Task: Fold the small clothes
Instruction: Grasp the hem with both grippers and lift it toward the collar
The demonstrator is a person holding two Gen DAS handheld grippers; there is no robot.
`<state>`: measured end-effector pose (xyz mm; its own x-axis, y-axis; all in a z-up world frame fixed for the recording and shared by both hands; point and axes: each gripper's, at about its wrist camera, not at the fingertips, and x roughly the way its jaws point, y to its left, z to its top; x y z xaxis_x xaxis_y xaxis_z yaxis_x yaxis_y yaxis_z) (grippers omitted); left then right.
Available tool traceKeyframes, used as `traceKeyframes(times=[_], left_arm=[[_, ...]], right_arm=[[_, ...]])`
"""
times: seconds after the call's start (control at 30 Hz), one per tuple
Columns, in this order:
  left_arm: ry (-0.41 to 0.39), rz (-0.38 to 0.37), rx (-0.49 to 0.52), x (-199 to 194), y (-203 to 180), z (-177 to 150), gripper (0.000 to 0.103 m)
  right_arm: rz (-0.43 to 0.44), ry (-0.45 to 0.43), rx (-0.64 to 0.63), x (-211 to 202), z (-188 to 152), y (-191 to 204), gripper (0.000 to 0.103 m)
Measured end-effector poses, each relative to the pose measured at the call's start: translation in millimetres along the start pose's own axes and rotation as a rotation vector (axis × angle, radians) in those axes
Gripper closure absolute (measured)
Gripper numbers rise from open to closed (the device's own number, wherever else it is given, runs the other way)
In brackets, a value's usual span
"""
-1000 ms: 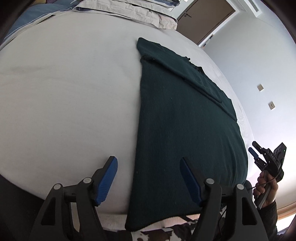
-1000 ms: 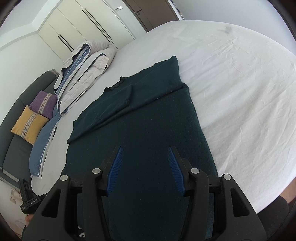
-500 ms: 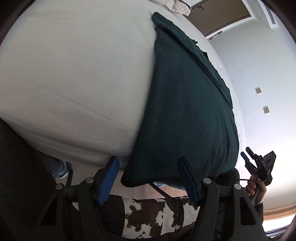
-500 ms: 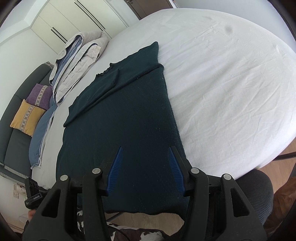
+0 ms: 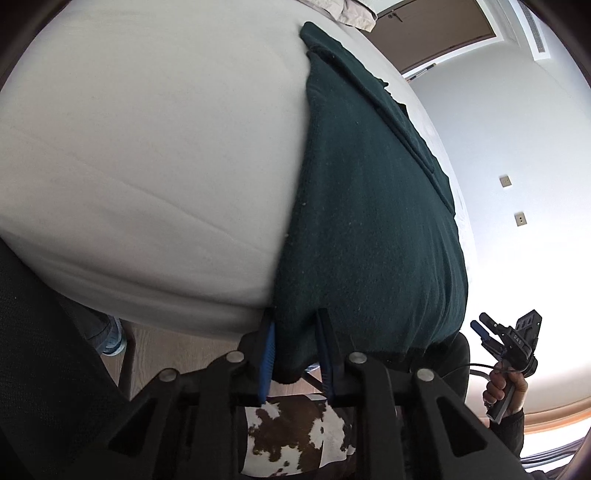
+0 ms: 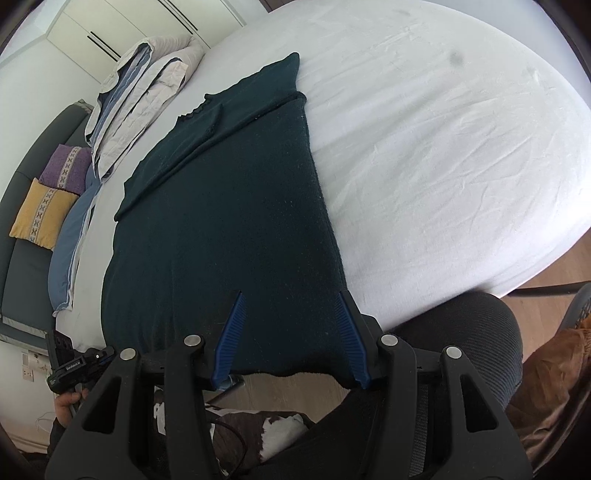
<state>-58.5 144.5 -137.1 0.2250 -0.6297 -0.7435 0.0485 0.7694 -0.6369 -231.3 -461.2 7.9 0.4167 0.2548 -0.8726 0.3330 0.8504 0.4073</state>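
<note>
A white bed (image 6: 443, 147) carries a dark green sweater (image 6: 229, 221) (hem overhanging) and folded bedding (image 6: 147, 81).

clear: white sheet (image 6: 443, 147) | blocked: folded bedding (image 6: 144, 85) (far end)

Left wrist view: low at bed's (image 5: 147, 155) near edge, facing far door (image 5: 439, 33). Right wrist view: higher, angled down toward far wardrobe (image 6: 110, 33). Both share dark green garment (image 5: 369, 221).
</note>
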Motion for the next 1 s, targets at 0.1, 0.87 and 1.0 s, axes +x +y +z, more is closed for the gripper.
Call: traceKeyframes(times=[0.1, 0.87, 1.0], left_arm=[[0.006, -0.012, -0.016, 2.9, 2.7, 0.0, 0.078], [-0.022, -0.018, 0.074, -13.8, -10.1, 1.2, 0.094], [-0.034, -0.023, 0.087, -18.4, -14.8, 1.8, 0.094]], right_arm=[[-0.021, 0.044, 0.004, -1.6, -2.9, -6.2, 0.053], [-0.206, 0.326, -0.227, 72.3, -5.9, -2.2, 0.069], [-0.169, 0.299, -0.19, 63.8, -7.4, -8.0, 0.094]])
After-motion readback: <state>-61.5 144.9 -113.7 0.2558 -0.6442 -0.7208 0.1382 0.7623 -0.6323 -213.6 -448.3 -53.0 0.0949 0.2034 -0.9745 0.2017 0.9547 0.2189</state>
